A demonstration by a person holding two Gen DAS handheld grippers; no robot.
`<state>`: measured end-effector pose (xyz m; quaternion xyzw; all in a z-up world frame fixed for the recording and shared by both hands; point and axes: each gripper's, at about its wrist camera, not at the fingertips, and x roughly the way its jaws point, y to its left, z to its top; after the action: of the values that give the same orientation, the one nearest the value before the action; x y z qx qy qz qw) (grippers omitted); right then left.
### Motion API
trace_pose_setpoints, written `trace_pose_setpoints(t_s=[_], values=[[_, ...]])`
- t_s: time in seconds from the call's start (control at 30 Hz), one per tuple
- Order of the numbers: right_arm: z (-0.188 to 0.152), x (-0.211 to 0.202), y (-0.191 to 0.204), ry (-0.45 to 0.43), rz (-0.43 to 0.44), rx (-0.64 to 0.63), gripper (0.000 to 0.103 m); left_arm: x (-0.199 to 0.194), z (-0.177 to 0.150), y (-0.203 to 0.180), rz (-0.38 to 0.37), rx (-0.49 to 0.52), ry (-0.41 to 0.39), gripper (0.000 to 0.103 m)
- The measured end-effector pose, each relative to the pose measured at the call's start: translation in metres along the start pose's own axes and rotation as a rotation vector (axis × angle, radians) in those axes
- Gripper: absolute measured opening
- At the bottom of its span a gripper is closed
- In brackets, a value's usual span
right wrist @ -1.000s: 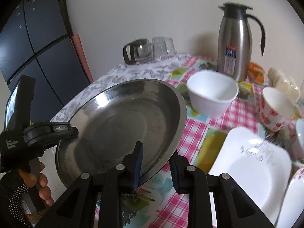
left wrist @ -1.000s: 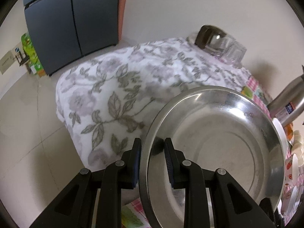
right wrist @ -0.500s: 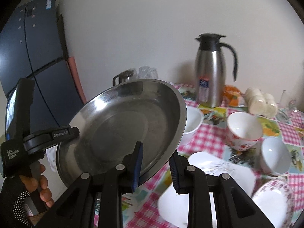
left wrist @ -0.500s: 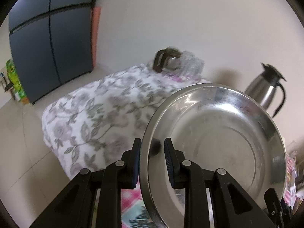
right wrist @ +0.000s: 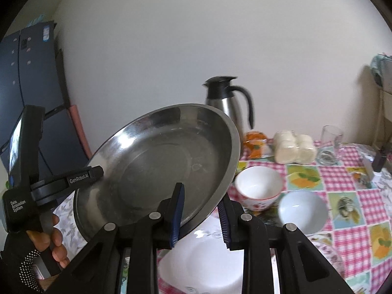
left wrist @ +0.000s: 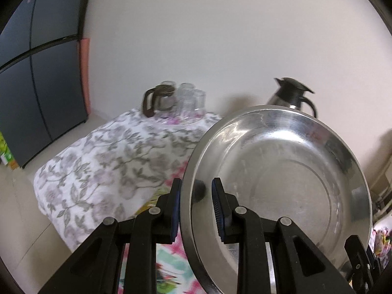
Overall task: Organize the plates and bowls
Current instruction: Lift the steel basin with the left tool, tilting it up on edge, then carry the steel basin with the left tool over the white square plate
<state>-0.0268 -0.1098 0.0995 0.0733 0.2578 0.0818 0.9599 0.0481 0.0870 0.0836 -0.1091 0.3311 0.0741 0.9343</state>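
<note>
Above the checked tablecloth (right wrist: 343,186), both the left gripper (left wrist: 196,204) and right gripper (right wrist: 200,214) are clamping opposite rims of the steel basin (right wrist: 161,164), sharing its weight and keeping it clear of the white bowls (right wrist: 257,186).

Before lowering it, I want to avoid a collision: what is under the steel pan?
Below the steel pan, held up by both grippers, a white plate lies on the checked tablecloth, partly hidden by the right gripper. Whatever lies under the pan's middle is covered.
</note>
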Motion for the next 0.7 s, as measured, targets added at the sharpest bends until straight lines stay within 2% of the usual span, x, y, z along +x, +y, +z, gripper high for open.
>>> trace_pose_setpoints(t_s=[0.37, 0.7], values=[[0.007, -0.035, -0.059, -0.056, -0.072, 0.088, 0.028, -0.012, -0.003, -0.067, -0.089, 0.078, -0.007, 0.025], [0.004, -0.057, -0.095, -0.068, -0.132, 0.117, 0.028, -0.008, -0.024, -0.101, -0.155, 0.118, 0.028, 0.025]])
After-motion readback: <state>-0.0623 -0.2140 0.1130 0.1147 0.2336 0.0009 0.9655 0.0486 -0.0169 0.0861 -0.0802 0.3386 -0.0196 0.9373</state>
